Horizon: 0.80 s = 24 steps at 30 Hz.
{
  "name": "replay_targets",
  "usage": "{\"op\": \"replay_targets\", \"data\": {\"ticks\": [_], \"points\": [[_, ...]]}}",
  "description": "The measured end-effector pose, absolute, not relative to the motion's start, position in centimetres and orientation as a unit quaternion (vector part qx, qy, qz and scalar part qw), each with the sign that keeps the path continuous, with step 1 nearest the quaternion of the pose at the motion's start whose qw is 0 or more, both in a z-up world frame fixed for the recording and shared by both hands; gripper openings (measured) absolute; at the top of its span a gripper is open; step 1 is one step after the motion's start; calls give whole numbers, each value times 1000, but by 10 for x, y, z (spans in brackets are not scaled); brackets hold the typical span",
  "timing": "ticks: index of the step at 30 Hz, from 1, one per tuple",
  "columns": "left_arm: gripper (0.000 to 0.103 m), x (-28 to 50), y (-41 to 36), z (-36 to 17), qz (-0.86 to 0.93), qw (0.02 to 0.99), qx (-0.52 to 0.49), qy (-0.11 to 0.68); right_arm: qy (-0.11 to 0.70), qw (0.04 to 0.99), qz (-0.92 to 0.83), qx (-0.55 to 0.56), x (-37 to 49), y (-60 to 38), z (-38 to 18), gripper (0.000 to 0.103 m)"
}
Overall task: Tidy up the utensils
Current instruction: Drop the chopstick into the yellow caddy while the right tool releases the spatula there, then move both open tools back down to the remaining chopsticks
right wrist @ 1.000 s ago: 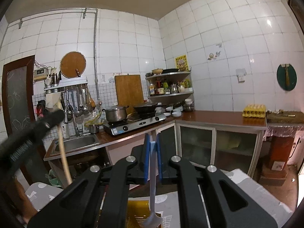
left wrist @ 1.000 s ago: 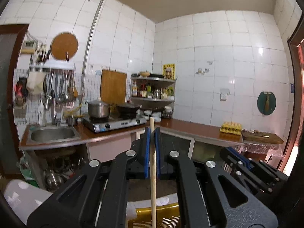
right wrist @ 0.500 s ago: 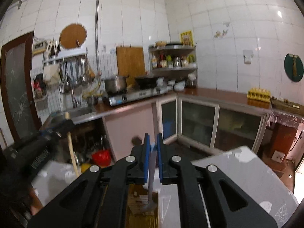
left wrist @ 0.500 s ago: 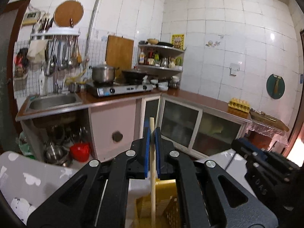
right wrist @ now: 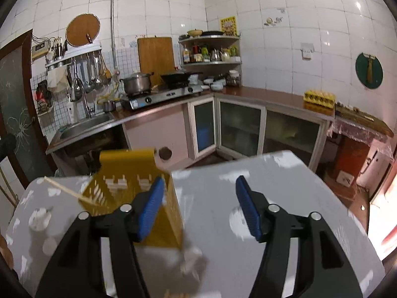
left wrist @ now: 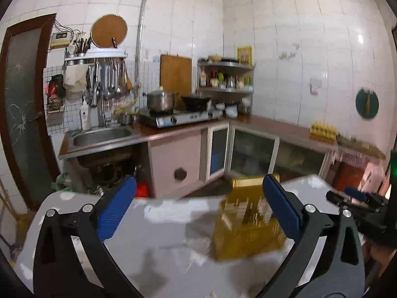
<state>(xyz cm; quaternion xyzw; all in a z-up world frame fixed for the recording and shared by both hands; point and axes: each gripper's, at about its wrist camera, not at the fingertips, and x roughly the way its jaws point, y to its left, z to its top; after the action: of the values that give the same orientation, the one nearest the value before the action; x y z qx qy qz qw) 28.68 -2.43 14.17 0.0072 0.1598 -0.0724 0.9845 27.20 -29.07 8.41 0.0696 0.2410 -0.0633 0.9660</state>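
A yellow slotted basket [left wrist: 248, 221] stands on the grey patterned table [left wrist: 173, 236], just right of the middle of my left gripper [left wrist: 198, 211]. That gripper's jaws are opening wide with nothing between them. My right gripper [right wrist: 198, 208] is opening too, and its jaws are also empty. In the right wrist view the basket [right wrist: 131, 173] stands at the left finger, and a thin wooden stick [right wrist: 62, 187] juts out of it to the left. The right gripper [left wrist: 347, 195] also shows at the right edge of the left wrist view. The white spoon is not visible.
The table's far edge [right wrist: 248, 160] drops off toward the floor. Beyond it runs an L-shaped counter with a sink [left wrist: 101, 134], a gas stove [left wrist: 178, 118] with a pot, glass-door cabinets [right wrist: 240, 129] and an egg tray [right wrist: 318, 96].
Both grippers were shut, the left on a wooden stick and the right on a white spoon. Both have sunk toward the table and opened, and the stick now rests in the basket.
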Motion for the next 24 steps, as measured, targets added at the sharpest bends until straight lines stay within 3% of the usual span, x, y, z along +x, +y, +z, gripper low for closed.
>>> {"op": "replay_targets", "data": {"ticks": [16, 24], "points": [[98, 270, -1, 33, -48, 952, 12, 302, 372, 921, -93, 69, 235, -275, -35, 65], [98, 282, 2, -20, -50, 920, -6, 389, 406, 906, -99, 64, 239, -265, -54, 65]]}}
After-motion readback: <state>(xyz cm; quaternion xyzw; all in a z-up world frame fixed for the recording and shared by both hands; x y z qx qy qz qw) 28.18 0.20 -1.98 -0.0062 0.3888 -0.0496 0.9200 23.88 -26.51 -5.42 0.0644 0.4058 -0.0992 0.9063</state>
